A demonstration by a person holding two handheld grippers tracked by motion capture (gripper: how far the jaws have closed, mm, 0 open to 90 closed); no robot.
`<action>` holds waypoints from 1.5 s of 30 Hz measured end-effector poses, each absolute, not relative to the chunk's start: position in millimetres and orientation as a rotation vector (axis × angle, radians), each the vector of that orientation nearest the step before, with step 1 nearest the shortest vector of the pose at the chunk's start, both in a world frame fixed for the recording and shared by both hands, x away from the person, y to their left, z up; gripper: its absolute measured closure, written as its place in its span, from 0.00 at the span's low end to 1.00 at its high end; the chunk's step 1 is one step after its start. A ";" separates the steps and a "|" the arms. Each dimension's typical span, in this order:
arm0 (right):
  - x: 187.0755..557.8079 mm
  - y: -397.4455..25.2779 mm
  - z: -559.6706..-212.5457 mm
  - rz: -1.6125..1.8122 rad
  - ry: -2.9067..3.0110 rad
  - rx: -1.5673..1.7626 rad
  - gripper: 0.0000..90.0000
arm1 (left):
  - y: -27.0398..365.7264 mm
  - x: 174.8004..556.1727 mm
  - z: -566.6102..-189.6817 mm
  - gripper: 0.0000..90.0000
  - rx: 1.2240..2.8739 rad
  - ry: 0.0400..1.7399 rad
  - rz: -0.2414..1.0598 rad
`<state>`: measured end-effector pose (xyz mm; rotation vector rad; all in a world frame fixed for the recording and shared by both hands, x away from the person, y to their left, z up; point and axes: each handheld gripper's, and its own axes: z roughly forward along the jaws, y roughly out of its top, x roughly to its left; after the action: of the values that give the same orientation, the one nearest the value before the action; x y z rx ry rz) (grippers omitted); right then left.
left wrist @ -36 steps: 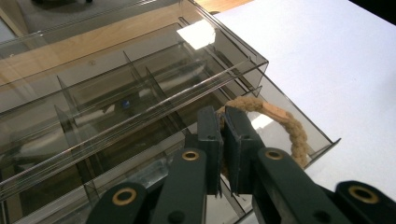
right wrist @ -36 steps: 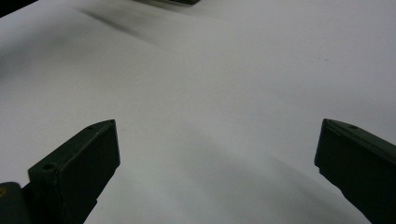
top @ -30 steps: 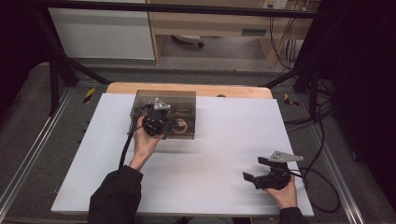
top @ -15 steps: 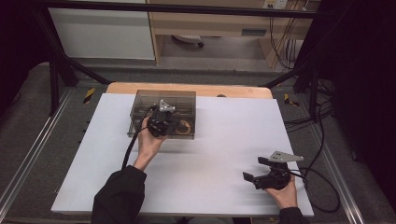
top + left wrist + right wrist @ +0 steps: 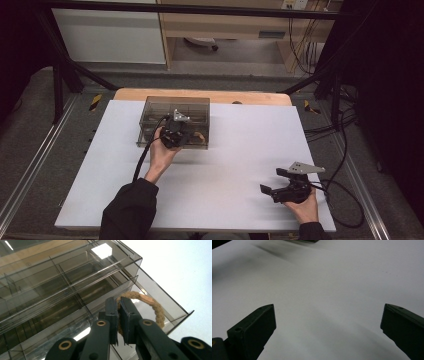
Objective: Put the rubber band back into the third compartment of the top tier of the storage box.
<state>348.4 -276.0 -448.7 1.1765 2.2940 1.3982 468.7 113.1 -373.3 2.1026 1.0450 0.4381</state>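
Note:
A clear smoky plastic box [image 5: 150, 112] with dividers stands at the back of the white table; in the left gripper view its compartments [image 5: 50, 290] run toward the top left. My left gripper [image 5: 176, 134] [image 5: 119, 315] reaches over the box's near right part and is shut on a tan braided rope ring [image 5: 156, 307], which hangs over the right end compartment. The ring [image 5: 200, 136] peeks out beside the gripper in the high view. My right gripper [image 5: 272, 182] [image 5: 327, 322] rests low over the table's front right, jaws wide apart with nothing between them.
The white table top [image 5: 235, 150] stretches between the two hands. A wooden strip [image 5: 250, 97] borders its far edge. Black cables [image 5: 345, 195] loop off the table's right side, and metal rails [image 5: 30, 165] run along the left.
My left hand has carried the gripper and rope ring rightward along the box's near side. The right gripper has stayed where it was.

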 end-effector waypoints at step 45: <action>348.3 -276.4 -448.3 1.398 2.290 1.179 0.01 | 153.1 433.7 -351.0 0.23 2.072 0.964 0.436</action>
<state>348.3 -276.4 -448.3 1.1786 2.2901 1.3983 433.7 153.1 -351.0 2.0715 0.9643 0.4363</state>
